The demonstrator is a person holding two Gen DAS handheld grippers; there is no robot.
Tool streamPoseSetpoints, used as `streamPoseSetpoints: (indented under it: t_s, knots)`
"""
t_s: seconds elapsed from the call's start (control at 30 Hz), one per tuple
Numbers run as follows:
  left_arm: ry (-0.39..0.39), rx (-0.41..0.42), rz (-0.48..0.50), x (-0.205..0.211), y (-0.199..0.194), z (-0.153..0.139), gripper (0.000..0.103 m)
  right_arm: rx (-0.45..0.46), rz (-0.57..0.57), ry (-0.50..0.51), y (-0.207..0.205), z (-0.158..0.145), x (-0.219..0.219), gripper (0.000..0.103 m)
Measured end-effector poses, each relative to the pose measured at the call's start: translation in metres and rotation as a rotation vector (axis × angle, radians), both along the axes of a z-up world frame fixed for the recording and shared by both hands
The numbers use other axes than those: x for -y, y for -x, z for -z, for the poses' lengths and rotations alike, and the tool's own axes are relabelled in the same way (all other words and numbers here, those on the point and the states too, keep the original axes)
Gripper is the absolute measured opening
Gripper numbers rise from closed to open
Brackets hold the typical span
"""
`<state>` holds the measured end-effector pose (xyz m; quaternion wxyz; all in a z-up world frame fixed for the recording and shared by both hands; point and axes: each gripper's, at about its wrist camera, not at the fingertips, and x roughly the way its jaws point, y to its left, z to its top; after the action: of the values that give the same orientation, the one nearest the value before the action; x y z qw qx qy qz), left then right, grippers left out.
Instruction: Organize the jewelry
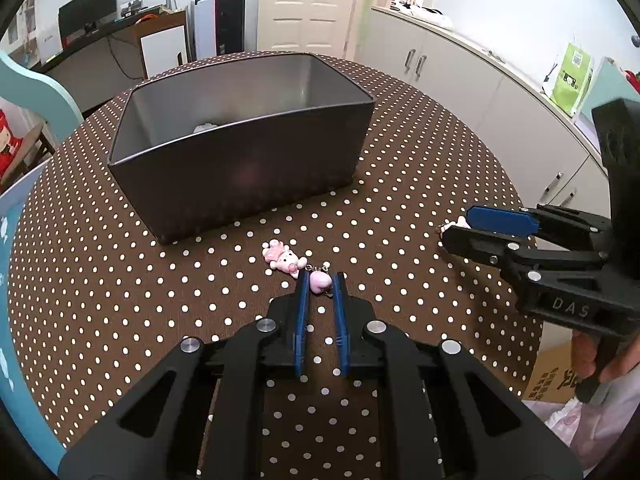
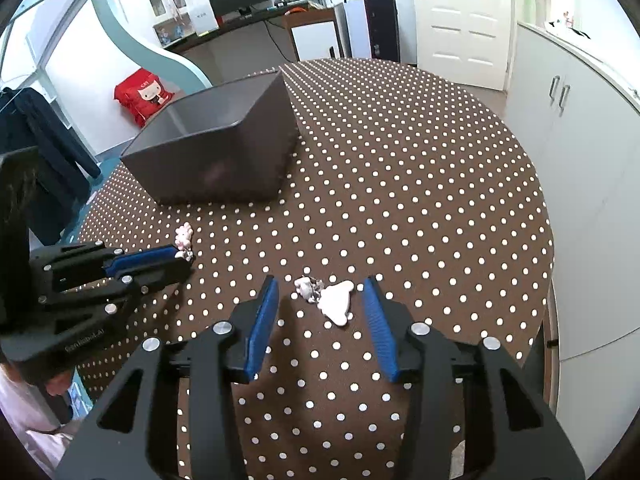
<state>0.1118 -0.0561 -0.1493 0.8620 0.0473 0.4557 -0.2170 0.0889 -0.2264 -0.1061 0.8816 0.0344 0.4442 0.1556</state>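
Left gripper (image 1: pixel 319 280) pinches the pink charm (image 1: pixel 321 282) at frame centre; right gripper (image 2: pixel 322 299), jaws spread, straddles the white charm (image 2: pixel 337 302). Neither has reached the bin (image 1: pixel 248 176).

Round table (image 1: pixel 420 184) (image 2: pixel 400 160) covered by brown cloth with white polka dots. Directly on it:
- grey rectangular bin (image 1: pixel 240 184) (image 2: pixel 216 168), open top, standing upright toward the far left part of the surface; a small pale item shows inside near its bottom, unidentifiable
- pink kitten charm (image 1: pixel 282 260) (image 2: pixel 184 236) lying flat just in front of the bin, joined by a short metal chain to a pink heart charm (image 1: pixel 321 283)
- white charm (image 2: pixel 337 302) with a small grey piece (image 2: pixel 306 286) touching it, lying well right of the pink set
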Motion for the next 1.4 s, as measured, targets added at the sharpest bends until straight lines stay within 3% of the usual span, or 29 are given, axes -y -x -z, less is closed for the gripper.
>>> streamPoseSetpoints:
  t_s: [0.07, 0.13, 0.5, 0.97, 1.17, 1.4]
  knots:
    - [-0.002, 0.0, 0.002, -0.001, 0.001, 0.0, 0.012, 0.012, -0.03, 0.02, 0.003, 0.002, -0.005, 0.023]
    - [0.004, -0.001, 0.002, -0.003, 0.002, -0.001, 0.012, 0.022, -0.031, 0.056, 0.005, 0.003, -0.007, 0.016]
    - [0.048, 0.051, -0.02, -0.019, 0.005, -0.022, 0.012, 0.026, -0.003, 0.009, -0.007, -0.01, 0.004, 0.015]
    - [0.132, 0.229, -0.046, -0.036, 0.002, -0.09, 0.012, 0.205, -0.076, 0.015, -0.035, -0.082, -0.022, 0.015]
    - [0.153, 0.246, -0.082, -0.041, -0.011, -0.101, 0.012, 0.206, -0.135, 0.008, -0.061, -0.087, -0.051, 0.016]
    - [0.15, 0.213, -0.12, -0.052, -0.033, -0.091, 0.012, 0.159, -0.17, 0.019, -0.08, -0.073, -0.076, 0.016]
